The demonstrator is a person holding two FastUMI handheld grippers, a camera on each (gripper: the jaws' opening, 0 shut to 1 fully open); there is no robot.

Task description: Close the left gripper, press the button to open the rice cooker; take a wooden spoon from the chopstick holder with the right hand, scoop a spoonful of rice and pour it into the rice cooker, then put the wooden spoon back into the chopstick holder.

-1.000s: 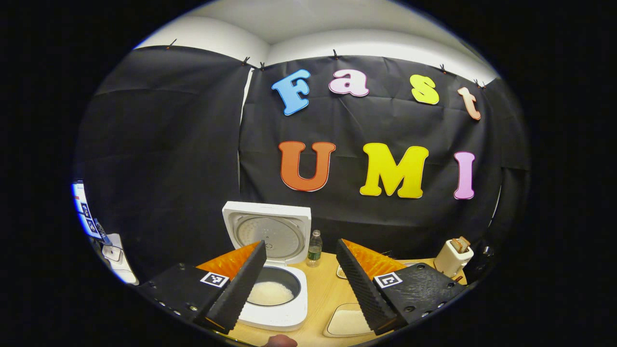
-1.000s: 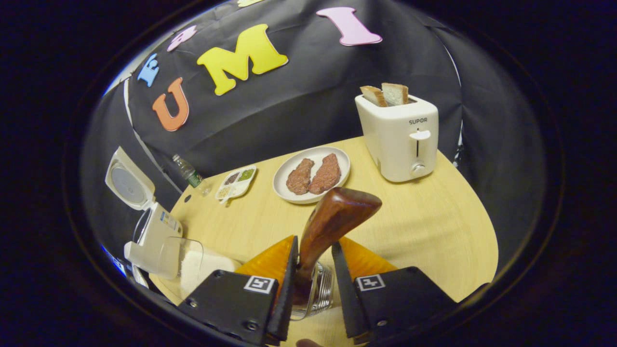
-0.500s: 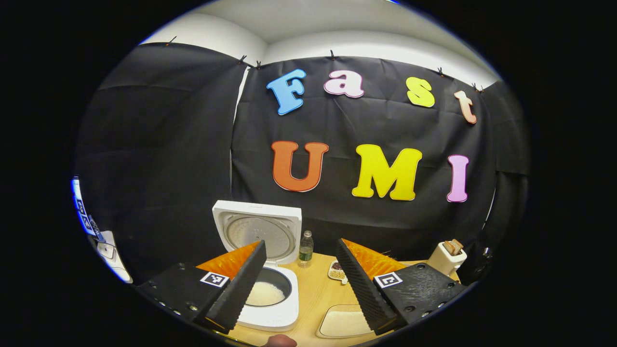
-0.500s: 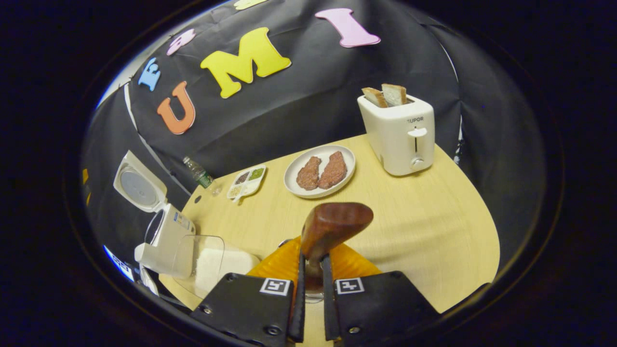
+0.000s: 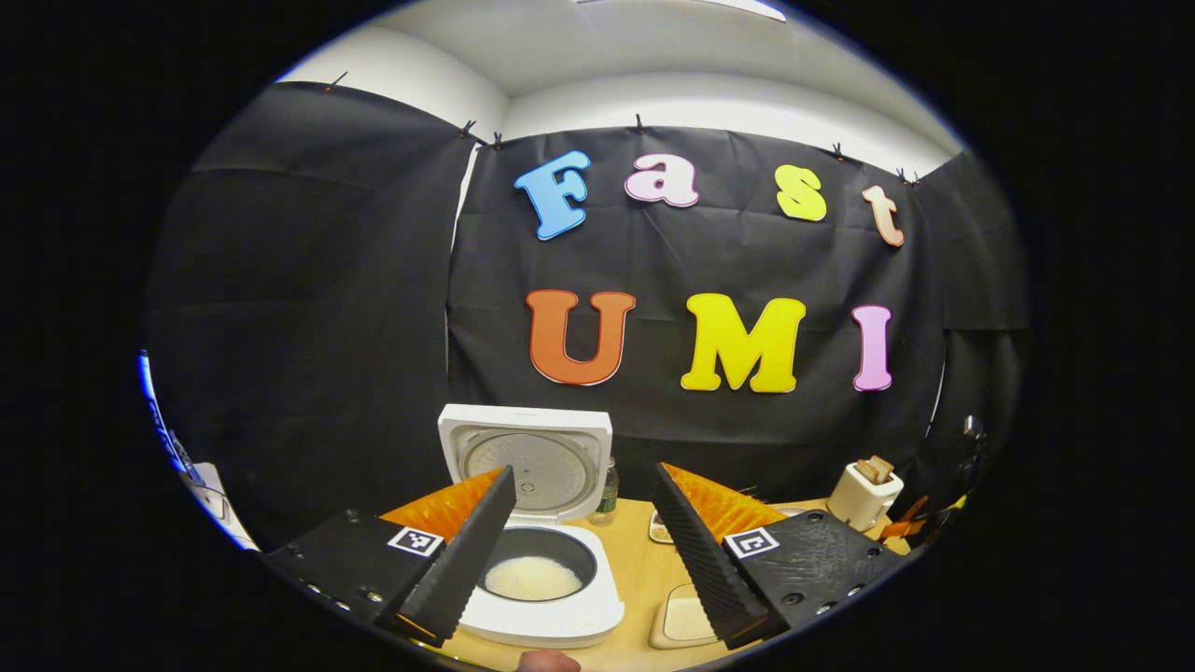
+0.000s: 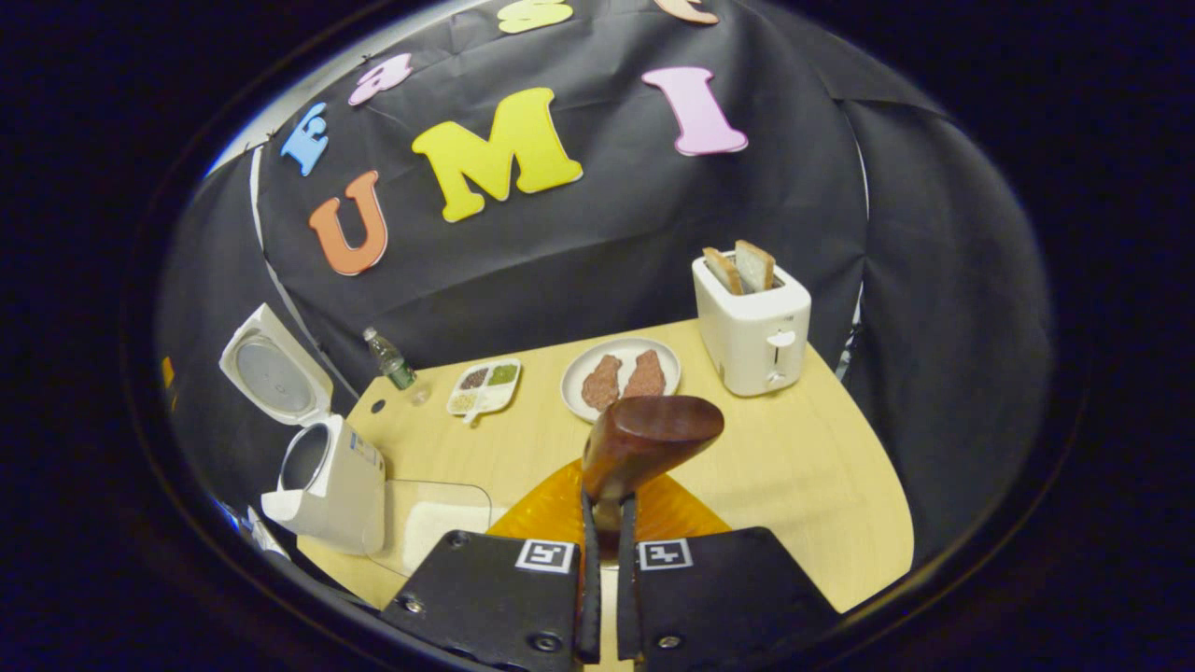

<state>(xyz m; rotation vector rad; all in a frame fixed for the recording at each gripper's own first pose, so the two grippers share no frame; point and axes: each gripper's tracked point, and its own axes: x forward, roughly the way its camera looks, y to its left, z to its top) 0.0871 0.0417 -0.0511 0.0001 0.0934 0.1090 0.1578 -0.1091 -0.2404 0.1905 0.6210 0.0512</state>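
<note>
The rice cooker [image 5: 546,597] stands on the table [image 6: 822,485] with its lid raised; its inner pot holds white rice [image 5: 532,579]. Just beside it, one clear container [image 6: 434,523] holds more rice. One plate [image 6: 620,378] carries two brown patties, one toaster [image 6: 752,322] holds two bread slices, and one divided tray [image 6: 484,387] holds seeds. The right gripper [image 6: 605,569] is clamped on the wooden spoon [image 6: 644,439], whose long axis runs forward from the jaws, broad end toward the plate. The left gripper [image 5: 583,546] is spread wide and holds nothing.
</note>
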